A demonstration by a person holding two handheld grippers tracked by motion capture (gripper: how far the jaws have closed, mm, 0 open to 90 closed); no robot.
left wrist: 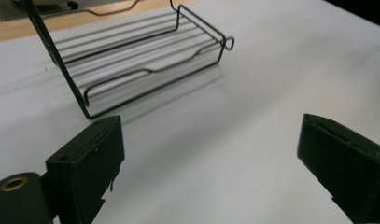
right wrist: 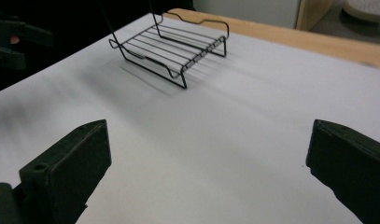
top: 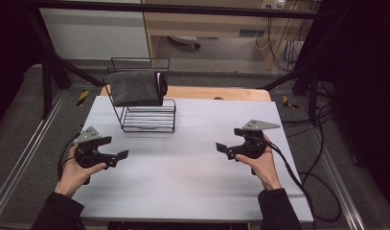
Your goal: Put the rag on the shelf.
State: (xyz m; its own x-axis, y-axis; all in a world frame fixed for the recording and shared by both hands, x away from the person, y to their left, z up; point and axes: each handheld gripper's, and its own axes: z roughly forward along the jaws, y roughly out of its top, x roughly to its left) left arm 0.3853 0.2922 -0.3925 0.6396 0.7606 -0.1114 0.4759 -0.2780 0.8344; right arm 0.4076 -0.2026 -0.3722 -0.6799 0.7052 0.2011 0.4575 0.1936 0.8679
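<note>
The grey cloth (top: pixel 135 88) is hanging draped over the top bar of the wire rack (top: pixel 147 115) at the table's (top: pixel 197 182) far left. It is judged soft, light and limp; a free hanging edge is offering the surest hold. The left gripper (top: pixel 117 148) and right gripper (top: pixel 226 146) are hovering low, well apart from it, pointing inward, jaws standing wide with nothing between.

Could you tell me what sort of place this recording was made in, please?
Probably a lab recording station, not a home: a white table stands inside a black metal frame, cables trail across the floor, and a wire rack holding a grey towel is staged on it.
</note>
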